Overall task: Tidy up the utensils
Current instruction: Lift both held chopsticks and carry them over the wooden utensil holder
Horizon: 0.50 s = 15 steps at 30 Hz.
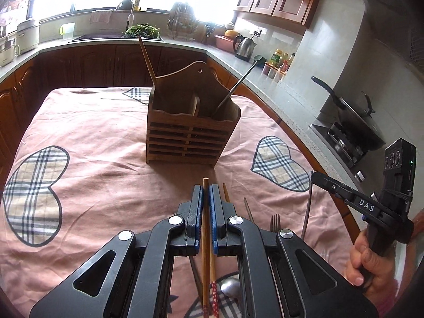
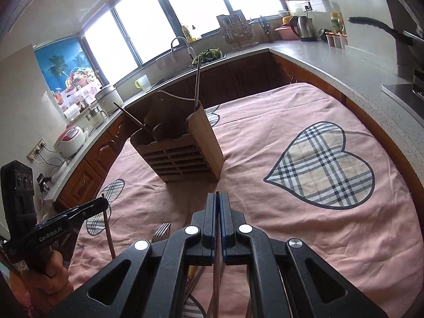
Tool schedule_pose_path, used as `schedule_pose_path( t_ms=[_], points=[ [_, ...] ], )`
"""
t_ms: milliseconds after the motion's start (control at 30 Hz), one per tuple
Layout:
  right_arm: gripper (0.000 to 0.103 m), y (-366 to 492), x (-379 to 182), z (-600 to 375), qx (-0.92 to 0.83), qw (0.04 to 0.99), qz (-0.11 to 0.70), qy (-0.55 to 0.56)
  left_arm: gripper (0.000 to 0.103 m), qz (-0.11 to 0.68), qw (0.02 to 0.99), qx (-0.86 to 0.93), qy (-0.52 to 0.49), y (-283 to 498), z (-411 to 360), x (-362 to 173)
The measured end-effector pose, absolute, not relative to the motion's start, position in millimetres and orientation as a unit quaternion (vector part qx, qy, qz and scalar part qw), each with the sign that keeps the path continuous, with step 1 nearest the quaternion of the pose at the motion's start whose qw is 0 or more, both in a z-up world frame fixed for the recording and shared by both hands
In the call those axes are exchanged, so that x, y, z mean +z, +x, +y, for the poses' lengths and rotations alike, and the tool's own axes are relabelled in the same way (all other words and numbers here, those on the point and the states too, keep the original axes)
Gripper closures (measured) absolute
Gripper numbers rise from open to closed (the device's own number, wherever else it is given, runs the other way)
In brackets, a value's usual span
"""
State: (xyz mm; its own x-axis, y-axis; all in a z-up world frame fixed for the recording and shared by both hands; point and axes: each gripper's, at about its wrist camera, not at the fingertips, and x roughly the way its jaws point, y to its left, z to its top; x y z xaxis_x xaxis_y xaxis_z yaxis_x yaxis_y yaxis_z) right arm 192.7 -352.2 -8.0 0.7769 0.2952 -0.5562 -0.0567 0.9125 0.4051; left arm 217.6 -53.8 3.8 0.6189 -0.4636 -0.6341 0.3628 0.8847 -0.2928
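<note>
While both jaws grip | right gripper [image 1: 314,177]: "DAS" | left gripper [image 2: 102,202]: "GenRoboLAI"

Two markings I can read — both on my own grippers

White letters "DAS" run along the black arm of my right gripper [image 1: 312,179] in the left wrist view, and "GenRoboLAI" — the last letters unclear — runs along my left gripper [image 2: 102,204] in the right wrist view.
</note>
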Motion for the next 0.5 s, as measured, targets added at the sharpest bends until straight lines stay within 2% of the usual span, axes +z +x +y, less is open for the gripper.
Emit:
schedule_pose_path(
  t_ms=[500],
  points=[
    [0.101, 155, 39, -352, 0.095, 0.944, 0.261, 0.179, 0.099, 0.315, 0.917, -0.227, -0.096, 187, -26, 44]
  ],
)
